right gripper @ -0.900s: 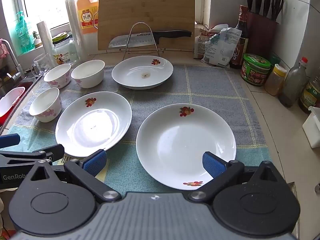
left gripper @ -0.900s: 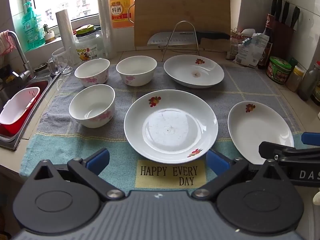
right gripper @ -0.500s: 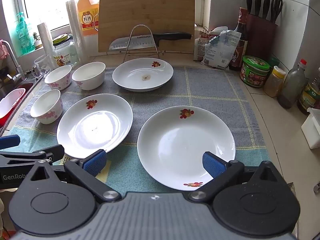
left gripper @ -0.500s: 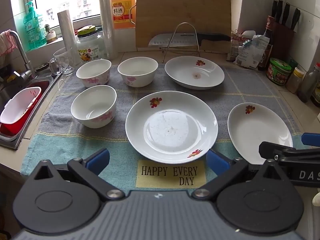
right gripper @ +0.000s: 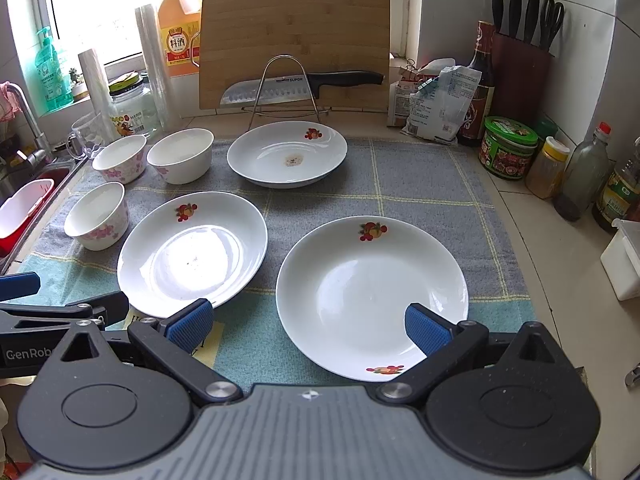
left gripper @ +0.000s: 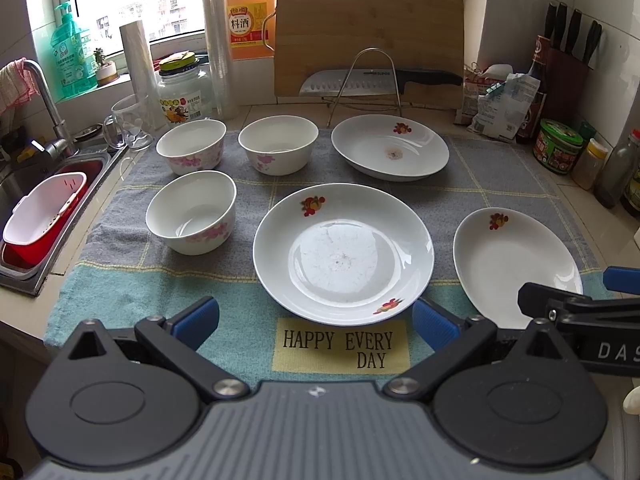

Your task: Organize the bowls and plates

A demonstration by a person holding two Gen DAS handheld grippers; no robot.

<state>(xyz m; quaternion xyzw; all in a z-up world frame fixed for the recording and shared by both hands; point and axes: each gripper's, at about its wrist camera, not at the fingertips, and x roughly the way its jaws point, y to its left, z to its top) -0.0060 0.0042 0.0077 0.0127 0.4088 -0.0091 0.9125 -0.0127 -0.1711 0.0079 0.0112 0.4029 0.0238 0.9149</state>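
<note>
Three white plates with fruit prints lie on a cloth mat (left gripper: 500,184): a middle plate (left gripper: 343,253), a right plate (left gripper: 516,266) and a far plate (left gripper: 390,147). Three white bowls with pink flowers stand at the left: a near bowl (left gripper: 191,212) and two far bowls (left gripper: 191,146) (left gripper: 278,150). My left gripper (left gripper: 316,322) hovers open over the mat's front edge, just short of the middle plate. My right gripper (right gripper: 306,326) hangs open above the near rim of the right plate (right gripper: 372,296); the middle plate (right gripper: 192,252) lies to its left. Neither holds anything.
A sink (left gripper: 24,216) with a red and white basket lies left of the mat. A cutting board (left gripper: 368,36) and knife on a wire rack (left gripper: 364,80) stand behind. Jars, bottles and a knife block (right gripper: 520,68) line the right wall. A glass mug (left gripper: 130,122) stands near the far bowls.
Both views have tilted slightly upward, so the plates and bowls sit a little lower in the pictures. Both grippers stay open and nothing on the mat has moved.
</note>
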